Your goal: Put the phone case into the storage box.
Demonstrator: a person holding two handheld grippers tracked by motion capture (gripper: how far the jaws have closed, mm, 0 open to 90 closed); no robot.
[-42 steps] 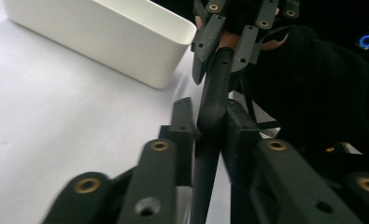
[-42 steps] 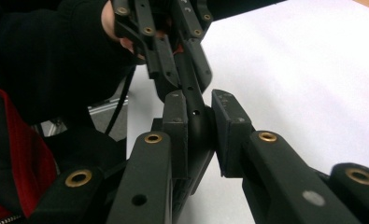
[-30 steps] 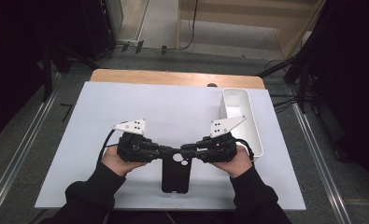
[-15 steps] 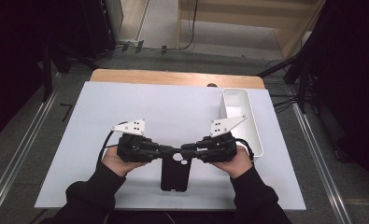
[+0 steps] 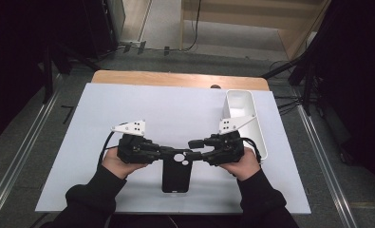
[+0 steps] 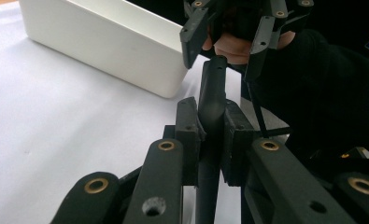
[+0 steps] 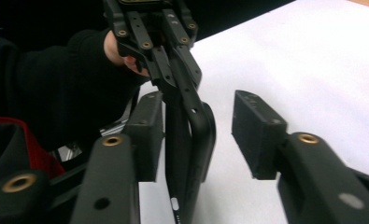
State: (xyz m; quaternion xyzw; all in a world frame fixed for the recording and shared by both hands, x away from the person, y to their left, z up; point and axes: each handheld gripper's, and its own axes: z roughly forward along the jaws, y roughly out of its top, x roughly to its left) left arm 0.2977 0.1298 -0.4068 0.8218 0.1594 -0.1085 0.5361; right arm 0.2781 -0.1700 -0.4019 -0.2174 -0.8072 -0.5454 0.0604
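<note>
A wooden table [image 5: 175, 78] stands on a grey floor, its bare top showing as a strip along the 12 o'clock edge. A pale, bluish-white mat [image 5: 175, 109] covers the rest of the top. On the mat, toward 2 o'clock, stands a long white bin [image 5: 244, 109], running from the far edge toward the near side. A black phone case [image 5: 176, 175] sits near 6 o'clock, its near end on the mat. A small dark spot [image 5: 215, 87] sits at the mat's far edge, just beside the bin.
</note>
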